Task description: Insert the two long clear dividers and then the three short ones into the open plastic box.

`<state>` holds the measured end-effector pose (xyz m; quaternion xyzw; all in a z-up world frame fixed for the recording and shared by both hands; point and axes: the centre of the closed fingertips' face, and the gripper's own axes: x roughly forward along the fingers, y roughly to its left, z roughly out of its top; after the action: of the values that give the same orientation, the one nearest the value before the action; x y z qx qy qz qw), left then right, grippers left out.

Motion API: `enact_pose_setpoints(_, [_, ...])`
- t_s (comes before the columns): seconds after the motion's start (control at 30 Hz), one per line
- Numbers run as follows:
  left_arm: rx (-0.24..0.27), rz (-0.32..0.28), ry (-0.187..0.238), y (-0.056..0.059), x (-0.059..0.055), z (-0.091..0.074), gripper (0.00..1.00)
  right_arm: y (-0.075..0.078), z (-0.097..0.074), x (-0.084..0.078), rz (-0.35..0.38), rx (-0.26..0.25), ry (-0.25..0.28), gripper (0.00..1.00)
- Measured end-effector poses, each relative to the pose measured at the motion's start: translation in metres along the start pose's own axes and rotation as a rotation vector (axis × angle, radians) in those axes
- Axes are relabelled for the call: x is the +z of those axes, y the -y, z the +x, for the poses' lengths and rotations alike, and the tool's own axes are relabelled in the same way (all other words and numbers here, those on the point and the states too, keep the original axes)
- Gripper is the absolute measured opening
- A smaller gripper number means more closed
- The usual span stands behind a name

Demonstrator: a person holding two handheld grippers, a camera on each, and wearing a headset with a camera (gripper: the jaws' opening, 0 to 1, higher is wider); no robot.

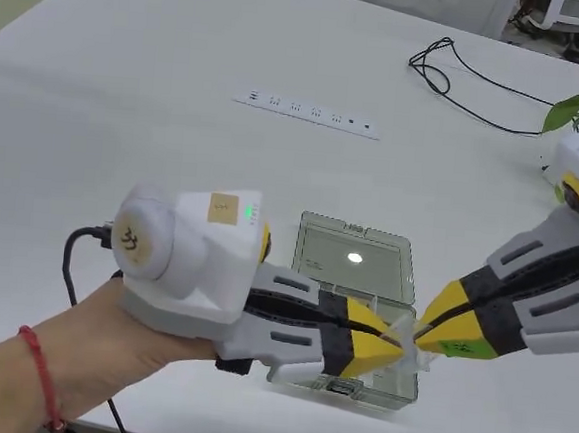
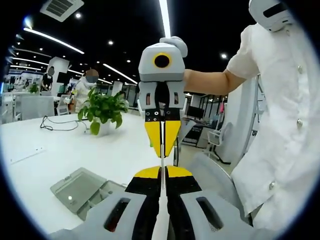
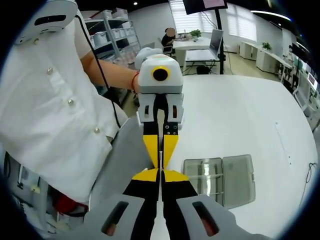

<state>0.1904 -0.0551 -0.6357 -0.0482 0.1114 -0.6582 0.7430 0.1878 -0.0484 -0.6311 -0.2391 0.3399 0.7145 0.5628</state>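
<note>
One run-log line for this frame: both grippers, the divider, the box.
left gripper: shut on clear divider | right gripper: shut on same divider | pose: tip to tip above open box

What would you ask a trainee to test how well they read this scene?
1. True or false: the plastic box on the table has its lid shut.
2. What lies on the table beyond the box? A: a power strip. B: a keyboard. C: a mug.
3. The left gripper and the right gripper meet tip to tip over the box. What thin thing do they seem to pinch between them?

Key
1. False: the lid lies open and flat.
2. A.
3. A clear divider, seen edge-on in the gripper views.
</note>
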Motion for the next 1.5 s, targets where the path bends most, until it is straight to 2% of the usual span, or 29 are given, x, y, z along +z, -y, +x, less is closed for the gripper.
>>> enact_pose_setpoints(0.3, [0.044,-0.014,-0.019,-0.008,-0.008,-0.005,0.12,0.006,-0.009,0.001,0.006,-0.026,0.009,0.02])
enact_pose_setpoints(0.53, [0.104,-0.026,-0.029,-0.019,-0.016,-0.019,0.22,0.014,-0.016,-0.005,0.024,-0.068,0.008,0.02])
enact_pose_setpoints(0.7, [0.157,-0.031,-0.046,-0.029,-0.025,-0.03,0.33,0.024,-0.02,-0.014,0.037,-0.105,-0.01,0.02])
enact_pose_setpoints(0.9, [0.212,-0.034,-0.067,-0.039,-0.033,-0.043,0.48,0.041,-0.023,-0.028,0.04,-0.156,-0.058,0.02])
enact_pose_setpoints(1.07, [0.246,-0.033,-0.089,-0.043,-0.042,-0.05,0.57,0.055,-0.021,-0.045,0.021,-0.203,-0.13,0.02])
enact_pose_setpoints(1.3, [0.29,-0.045,-0.125,-0.048,-0.059,-0.062,0.68,0.066,-0.012,-0.064,-0.001,-0.226,-0.197,0.02])
enact_pose_setpoints(1.5, [0.311,-0.057,-0.147,-0.049,-0.07,-0.068,0.76,0.072,0.002,-0.075,-0.019,-0.219,-0.228,0.02])
